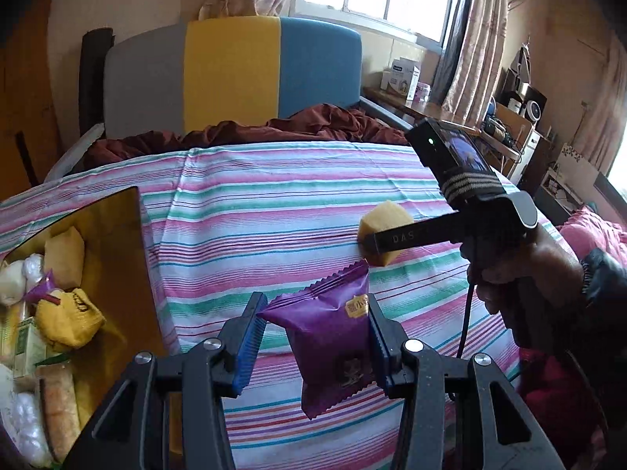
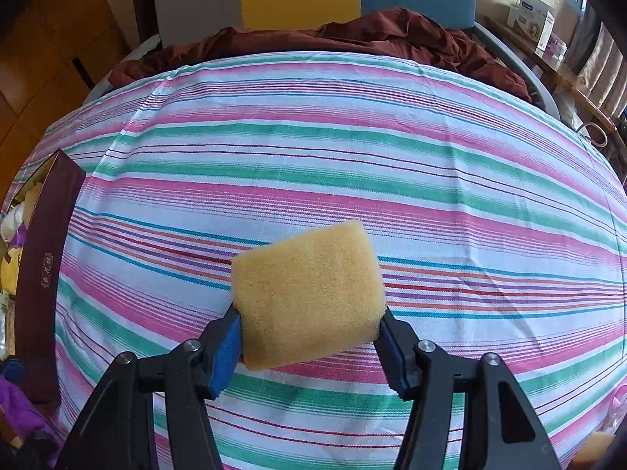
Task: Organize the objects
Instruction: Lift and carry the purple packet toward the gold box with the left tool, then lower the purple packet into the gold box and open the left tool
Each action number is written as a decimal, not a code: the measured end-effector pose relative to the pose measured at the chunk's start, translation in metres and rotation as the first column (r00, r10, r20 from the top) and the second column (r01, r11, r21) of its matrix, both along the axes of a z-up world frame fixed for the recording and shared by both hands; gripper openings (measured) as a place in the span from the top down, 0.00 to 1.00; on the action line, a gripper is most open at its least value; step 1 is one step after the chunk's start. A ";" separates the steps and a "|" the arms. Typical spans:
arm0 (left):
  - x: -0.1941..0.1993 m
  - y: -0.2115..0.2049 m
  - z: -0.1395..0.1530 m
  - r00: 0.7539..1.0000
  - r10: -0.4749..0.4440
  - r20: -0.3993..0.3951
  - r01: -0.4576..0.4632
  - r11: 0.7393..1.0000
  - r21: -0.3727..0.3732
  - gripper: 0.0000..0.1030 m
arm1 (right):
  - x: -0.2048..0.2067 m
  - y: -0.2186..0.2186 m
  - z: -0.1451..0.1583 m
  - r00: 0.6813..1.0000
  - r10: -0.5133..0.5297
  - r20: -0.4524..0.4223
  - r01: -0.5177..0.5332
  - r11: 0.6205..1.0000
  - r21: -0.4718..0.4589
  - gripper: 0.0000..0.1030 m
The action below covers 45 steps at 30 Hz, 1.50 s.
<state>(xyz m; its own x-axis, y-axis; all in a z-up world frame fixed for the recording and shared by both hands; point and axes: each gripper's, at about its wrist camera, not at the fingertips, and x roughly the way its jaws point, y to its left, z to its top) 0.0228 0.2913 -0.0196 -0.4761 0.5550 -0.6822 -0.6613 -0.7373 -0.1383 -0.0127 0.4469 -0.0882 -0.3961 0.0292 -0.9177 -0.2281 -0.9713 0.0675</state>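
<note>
1. The left gripper (image 1: 313,337) is clamped on a purple snack packet (image 1: 329,340); both blue pads (image 1: 247,346) press its sides, and the packet hangs between them, clear of the bed, tilted with one crimped corner pointing up.
2. The right gripper (image 2: 309,337) is clamped on a yellow sponge block (image 2: 307,293); the pads dent its left and right faces, and the block is held above the cloth.
3. In the left wrist view, the right gripper (image 1: 376,244) shows from the side, just beyond the purple packet, with the sponge (image 1: 386,219) at its tip and a hand (image 1: 521,270) on its handle. A black cable hangs down from the handle.
4. Below both grippers lies a striped bedsheet (image 2: 352,164) in pink, green and white, bare in the middle.
5. At the left edge of the sheet stands an open box (image 1: 117,243) with a golden inside and a dark maroon outer wall (image 2: 43,258).
6. The box holds several wrapped snacks: a yellow packet (image 1: 68,323), white ones, a pale beige one and a long orange-brown one. A purple wrapper peeks out among them.
7. Beyond the sheet lies a crumpled dark red blanket (image 1: 313,123) against a headboard (image 1: 235,74) in grey, yellow and blue panels.
8. To the right stands a cluttered wooden desk (image 1: 431,109) under a bright window with curtains.
</note>
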 end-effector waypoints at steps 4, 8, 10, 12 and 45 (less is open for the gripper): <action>-0.015 -0.049 0.012 0.995 0.093 0.017 -0.094 0.995 0.031 0.53 | -0.001 -0.001 0.000 1.000 0.010 0.002 -0.010 1.000 0.013 0.41; -0.031 -0.103 0.016 0.976 0.213 0.038 -0.215 0.975 0.049 0.53 | -0.003 -0.001 -0.001 1.000 0.013 0.004 -0.014 1.000 0.026 0.41; -0.039 -0.129 0.013 0.964 0.254 0.074 -0.259 0.964 0.056 0.53 | -0.002 -0.002 -0.001 1.000 0.016 0.006 -0.016 0.999 0.033 0.41; -0.043 -0.148 0.007 0.953 0.287 0.098 -0.293 0.955 0.048 0.53 | -0.003 -0.002 -0.002 1.000 0.017 0.009 -0.017 0.999 0.038 0.41; -0.055 -0.143 -0.053 0.937 0.292 0.192 -0.274 0.955 -0.118 0.46 | -0.001 -0.002 -0.003 0.999 0.029 0.016 -0.030 0.997 0.067 0.41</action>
<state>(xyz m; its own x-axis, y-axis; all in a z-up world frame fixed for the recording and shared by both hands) -0.0320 0.1481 -0.0726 -0.4492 0.3512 -0.8215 -0.3876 -0.9051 -0.1750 -0.0137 0.4448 -0.0911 -0.3842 0.0800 -0.9198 -0.2002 -0.9798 -0.0016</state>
